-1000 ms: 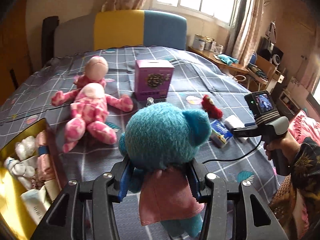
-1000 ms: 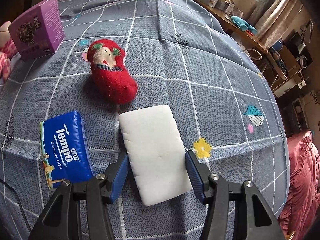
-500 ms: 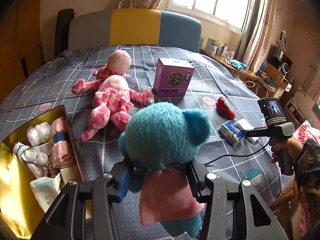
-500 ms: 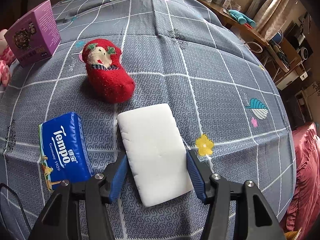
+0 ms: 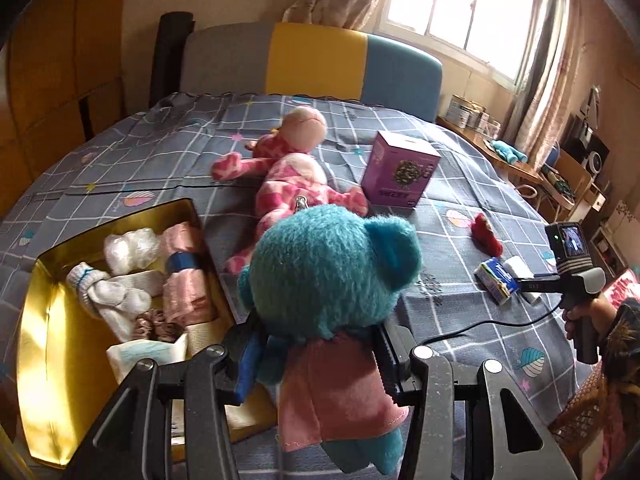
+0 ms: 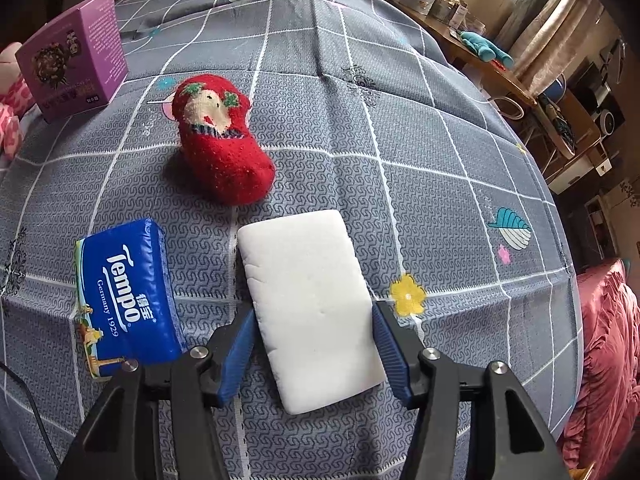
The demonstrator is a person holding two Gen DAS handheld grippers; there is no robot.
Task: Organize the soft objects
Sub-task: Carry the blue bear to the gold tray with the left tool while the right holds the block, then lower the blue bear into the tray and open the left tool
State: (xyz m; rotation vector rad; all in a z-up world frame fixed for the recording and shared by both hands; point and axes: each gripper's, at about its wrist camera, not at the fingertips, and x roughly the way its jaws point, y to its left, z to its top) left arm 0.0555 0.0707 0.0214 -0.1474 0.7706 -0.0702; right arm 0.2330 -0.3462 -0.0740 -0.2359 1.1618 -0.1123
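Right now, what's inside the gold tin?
In the gold tin: white socks, a pink satin roll, a bagged white bundle, a dark scrunchie, a tissue pack. The teal plush and the left gripper's fingers hide its near corner.

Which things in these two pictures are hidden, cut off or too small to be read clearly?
- Left wrist view: the teal plush toy faces away; its face is hidden.
- Left wrist view: the gold box is cut off by the lower-left edge and covered in part by the left gripper.
- Right wrist view: the small print on the purple carton is too small to read.
- Right wrist view: whether the right gripper presses the white pad is unclear.
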